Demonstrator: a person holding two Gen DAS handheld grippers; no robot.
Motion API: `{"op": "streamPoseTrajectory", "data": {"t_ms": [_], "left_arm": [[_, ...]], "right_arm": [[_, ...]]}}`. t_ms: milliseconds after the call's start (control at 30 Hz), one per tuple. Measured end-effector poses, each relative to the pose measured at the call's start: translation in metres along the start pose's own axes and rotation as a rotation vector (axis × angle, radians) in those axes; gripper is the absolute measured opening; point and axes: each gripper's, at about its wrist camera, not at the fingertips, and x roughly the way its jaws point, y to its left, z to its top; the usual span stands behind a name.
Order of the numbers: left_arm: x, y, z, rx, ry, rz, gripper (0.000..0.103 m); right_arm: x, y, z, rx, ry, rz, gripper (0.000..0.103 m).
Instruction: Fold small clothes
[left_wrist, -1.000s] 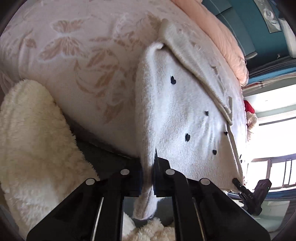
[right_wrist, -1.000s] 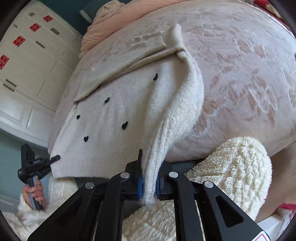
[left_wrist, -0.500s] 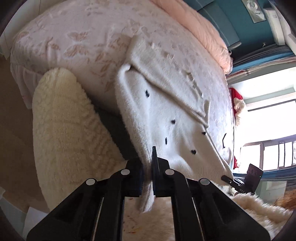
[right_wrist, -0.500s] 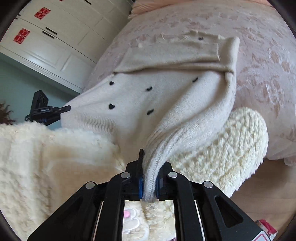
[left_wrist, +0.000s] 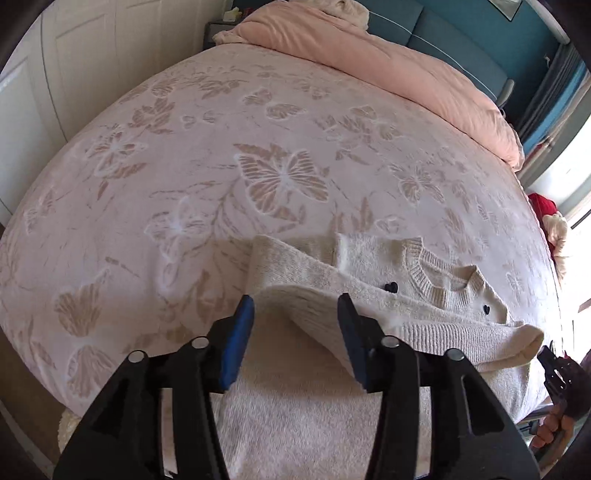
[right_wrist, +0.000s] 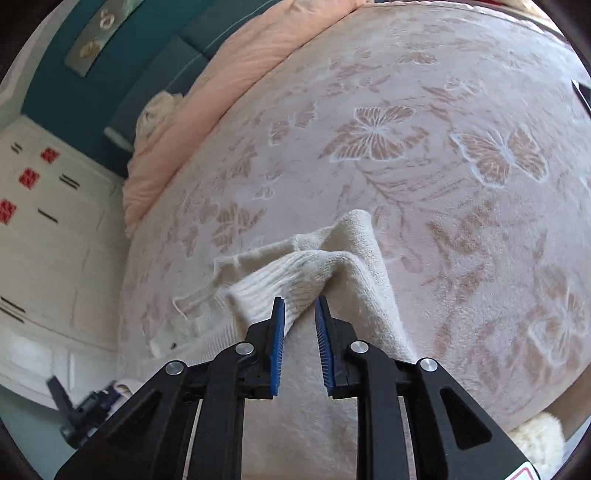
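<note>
**A:** Folding a cream knit sweater (left_wrist: 443, 325) with little black hearts on the butterfly bedspread (left_wrist: 280, 177). Bringing the bottom half up over the chest and landing the ribbed hem (left_wrist: 306, 317) just short of the neckline (left_wrist: 436, 284). Letting go right now. Just been opening the jaws of the left gripper (left_wrist: 294, 299), now sitting roughly half wide. Straddling the hem there, not pinching it.

**B:** Letting go with the right gripper (right_wrist: 299, 300) too?

**A:** Yep, just been opening those jaws as well, only parting them a little so far. Keeping a corner of the hem between the pads, probably brushing one pad rather than clamping it. Hard telling through the fisheye, though.

**B:** Then opening both wider before backing out, I'd say. Otherwise risking that fuzzy knit snagging on a pad and getting dragged along. Backing straight out along the fingers, not lifting up. Also watching that hump in the hem near the left gripper, so pressing it flat after clearing out. Checking the hem against the shoulders too, and keeping it parallel rather than skewed. Sorting that now, not after the next fold.
</note>
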Motion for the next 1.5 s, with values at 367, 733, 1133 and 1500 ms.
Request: {"op": "streamPoseTrajectory", "data": {"t_ms": [367, 733, 1133, 1500], "left_arm": [[0.01, 0.002, -0.028, 0.154, -0.011, -0.081, 0.095], [0.063, -0.017, 0.03, 0.22, 0.149, -0.156, 0.003], [0.033, -0.026, 0.033, 0.324, 0.031, -0.164, 0.098], [0.07, -0.013, 0.035, 0.144, 0.126, -0.075, 0.008]], "right_arm": [[0.005, 0.005, -0.006, -0.35, -0.017, -0.24, 0.068], [0.064, 0.056, 0.025, -0.605, 0.134, -0.192, 0.007], [0.061, 0.033, 0.026, -0.502, 0.099, -0.258, 0.06], [0.063, 0.017, 0.033, -0.233, 0.103, -0.127, 0.013]]}}
